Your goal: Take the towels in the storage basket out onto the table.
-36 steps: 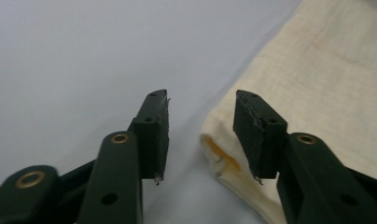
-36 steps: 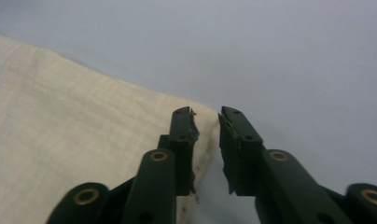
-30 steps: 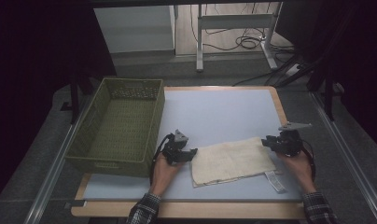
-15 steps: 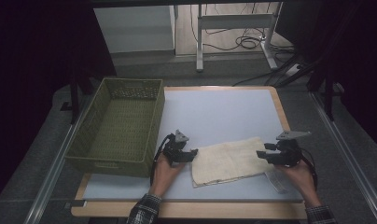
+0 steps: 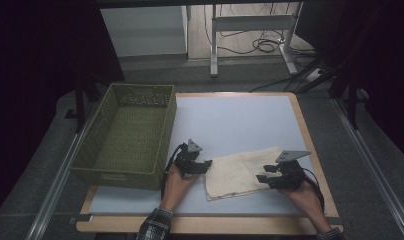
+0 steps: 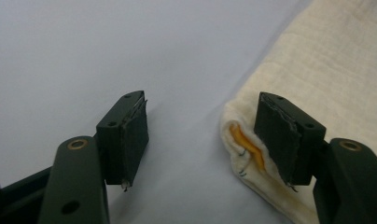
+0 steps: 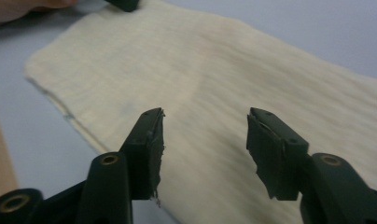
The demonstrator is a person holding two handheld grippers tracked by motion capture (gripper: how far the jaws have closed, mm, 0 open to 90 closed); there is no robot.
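In the high view, a cream cloth (image 5: 242, 171) lies flat on the white table (image 5: 240, 120), between the left gripper (image 5: 206, 165) and the right gripper (image 5: 262, 178); a green basket (image 5: 127, 135) stands at the left.

In the left gripper view, the jaws stand open, holding nothing; the cloth's corner (image 6: 242, 140) lies just beside one pad.

In the right gripper view, the jaws hang open above the cloth (image 7: 214, 84); they have just been closing a little, with nothing gripped.

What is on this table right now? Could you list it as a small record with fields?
table: light blue top, wooden edge
cloth: cream folded cloth, lying flat near the front
basket: green, empty, at the left
left gripper: open at the cloth's left edge, holding nothing
right gripper: open over the cloth's right part, holding nothing
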